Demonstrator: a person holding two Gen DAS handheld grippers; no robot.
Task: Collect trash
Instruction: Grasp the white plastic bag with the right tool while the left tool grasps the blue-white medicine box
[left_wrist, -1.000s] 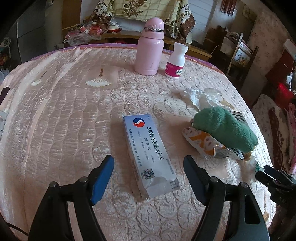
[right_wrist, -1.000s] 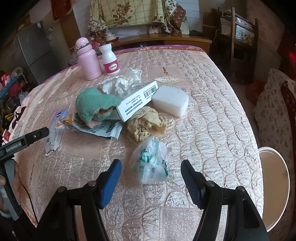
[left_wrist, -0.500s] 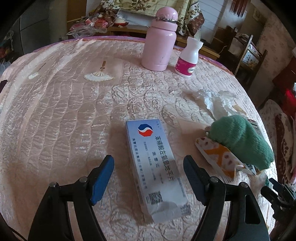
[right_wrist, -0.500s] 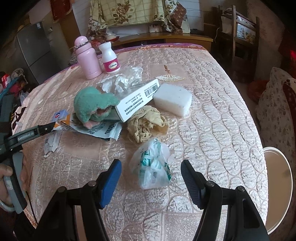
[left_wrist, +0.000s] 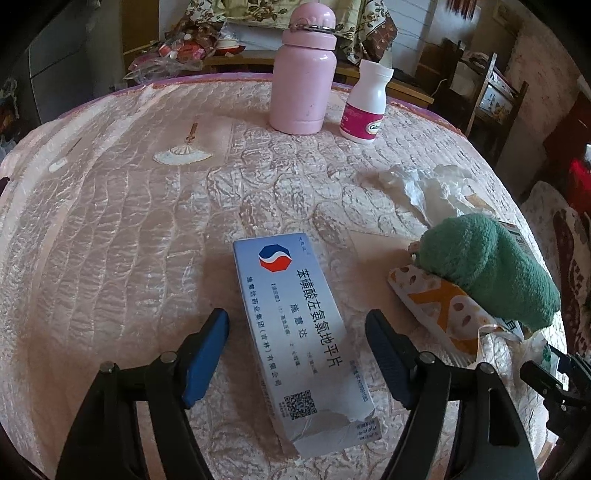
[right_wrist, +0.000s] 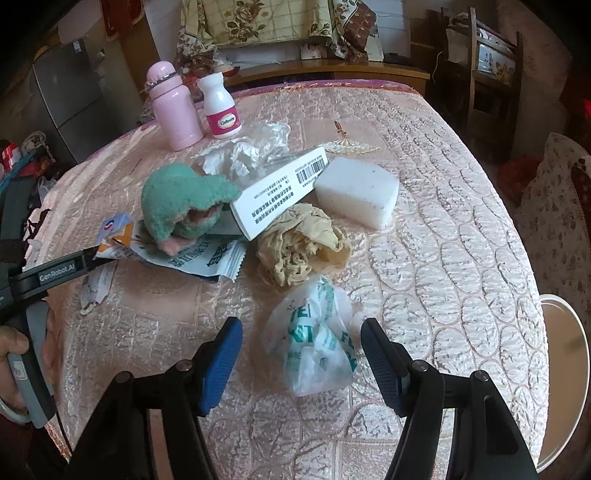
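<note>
Left view: left gripper (left_wrist: 297, 341) closing around the blue medicine box (left_wrist: 295, 328) flat on the pink table (left_wrist: 110, 229), pads not touching it, right view: right gripper (right_wrist: 301, 349) open, crumpled plastic bag (right_wrist: 314, 343) lying between its jaws, not squeezed

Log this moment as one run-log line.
left gripper: closing around medicine box, not touching | right gripper: open astride crumpled plastic bag | nothing lifted
</note>
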